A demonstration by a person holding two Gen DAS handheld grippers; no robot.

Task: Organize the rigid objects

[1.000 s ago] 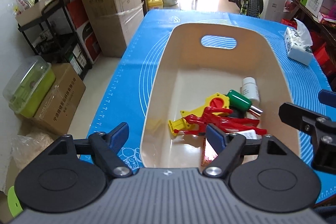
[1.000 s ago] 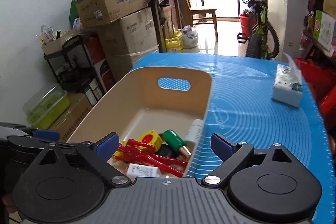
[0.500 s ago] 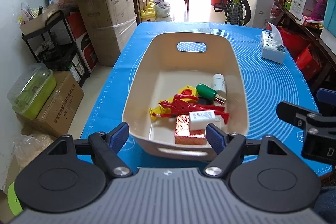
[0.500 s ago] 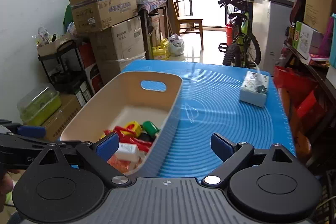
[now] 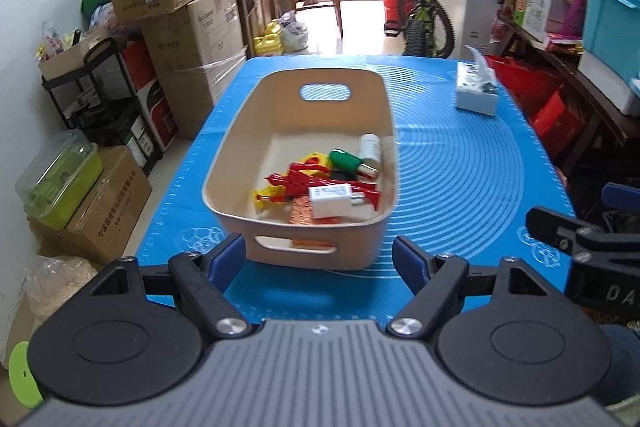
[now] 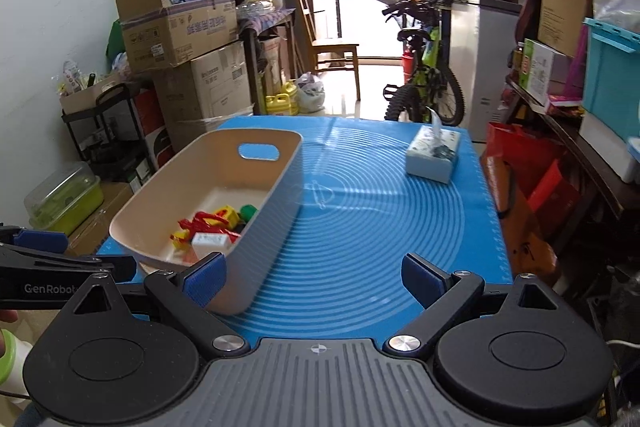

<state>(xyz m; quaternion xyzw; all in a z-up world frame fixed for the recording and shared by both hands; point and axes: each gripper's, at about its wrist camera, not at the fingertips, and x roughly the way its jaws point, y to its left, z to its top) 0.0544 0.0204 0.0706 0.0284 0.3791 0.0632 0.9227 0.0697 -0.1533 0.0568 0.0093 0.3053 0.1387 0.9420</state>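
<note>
Sitting on the blue mat (image 5: 460, 163), a beige bin (image 5: 240, 155) holds small objects

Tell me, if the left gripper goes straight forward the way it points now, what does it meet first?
Most likely the near wall of the beige bin, at its handle slot, which lies centred ahead of the open left gripper. Depth is uncertain; it could meet the blue mat just before it.
</note>
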